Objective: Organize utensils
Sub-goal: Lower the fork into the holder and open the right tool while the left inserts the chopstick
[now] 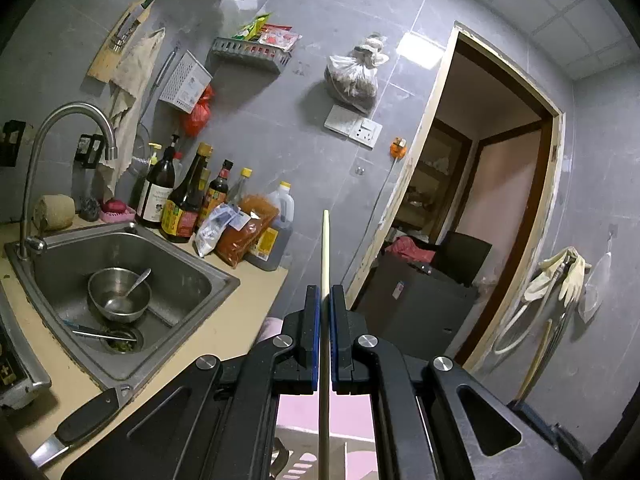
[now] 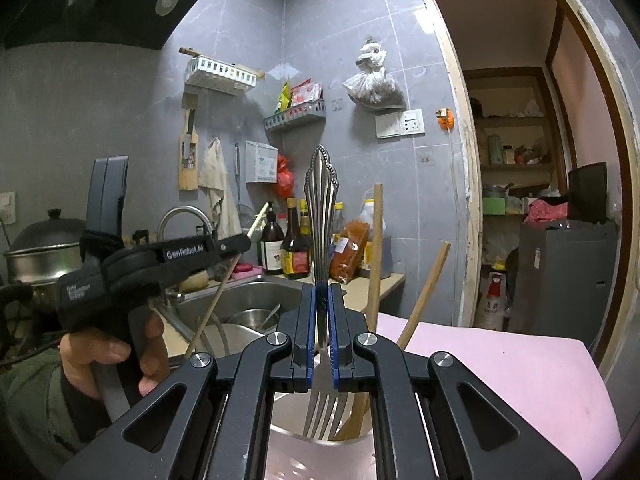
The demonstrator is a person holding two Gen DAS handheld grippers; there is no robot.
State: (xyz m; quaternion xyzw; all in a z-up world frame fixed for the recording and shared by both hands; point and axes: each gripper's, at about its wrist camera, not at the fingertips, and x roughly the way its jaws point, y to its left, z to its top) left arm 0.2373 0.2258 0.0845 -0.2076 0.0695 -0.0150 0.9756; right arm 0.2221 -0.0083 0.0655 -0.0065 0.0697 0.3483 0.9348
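Our right hand-held gripper [image 2: 323, 300] clamps the stiff, slippery steel fork [image 2: 322, 240] mid-handle; our left hand-held gripper [image 1: 325, 300] pinches a light, rigid chopstick [image 1: 325, 256].

bowl [image 1: 119, 294] in sink [image 1: 192, 280] | bottles [image 1: 182, 200] behind sink | knife [image 1: 80, 420] before sink

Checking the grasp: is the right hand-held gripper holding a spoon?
No, the right hand-held gripper is shut on a fork, tines down.
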